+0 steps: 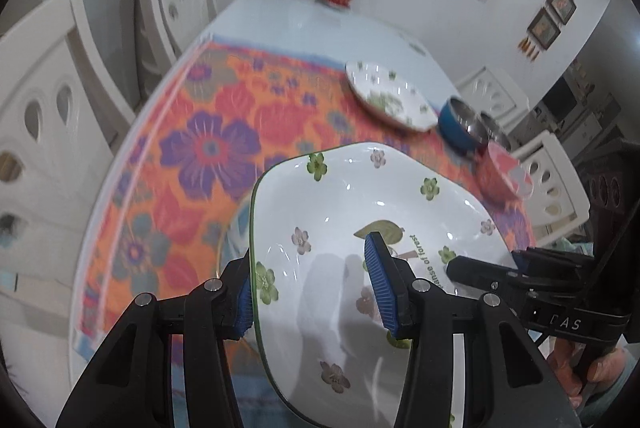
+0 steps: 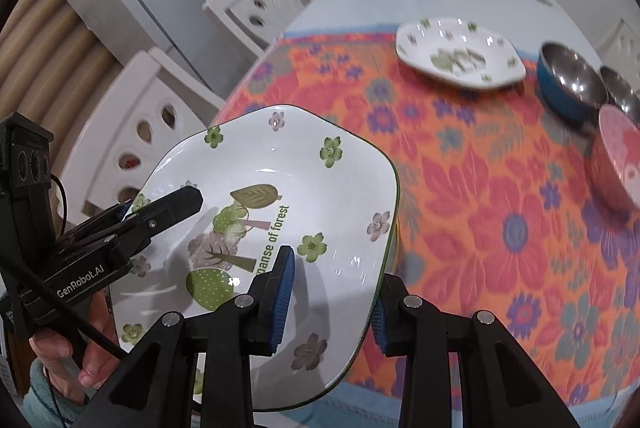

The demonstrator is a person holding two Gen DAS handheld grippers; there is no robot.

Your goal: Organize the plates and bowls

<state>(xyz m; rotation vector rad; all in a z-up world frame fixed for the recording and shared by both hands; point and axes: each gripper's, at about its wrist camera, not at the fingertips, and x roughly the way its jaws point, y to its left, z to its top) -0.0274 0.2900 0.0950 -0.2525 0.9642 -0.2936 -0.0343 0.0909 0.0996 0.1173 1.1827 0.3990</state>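
**Floral plate held over the table's near edge by both grippers**

Blue-padded fingers point(image 1: 244, 302) of the left gripper point(image 1: 314, 292) sit closest to the lens in the left wrist view, straddling the left rim of the held plate point(image 1: 360, 211): one pad lies outside the green-edged rim, the other rests on the plate's white inner face beside the tree print. The gap between the pads looks wider than the rim, so I cannot tell whether they are pressing on it. On the plate's right rim, the right gripper point(image 2: 332, 298) is placed the same way, one finger on the inner face, one under the outer edge; whether it is clamped is equally unclear. The plate tilts above the near edge of the table point(image 1: 280, 15), over the orange flowered tablecloth point(image 2: 480, 207).

Toward the table's far right corner lies a second floral plate point(image 2: 460, 53), flat on the cloth. Just right of it stands a blue bowl point(image 2: 568, 83) with a shiny steel inside, a steel bowl point(image 2: 620, 93) touching it, and a pink bowl point(image 2: 618, 167) nearer the right edge.
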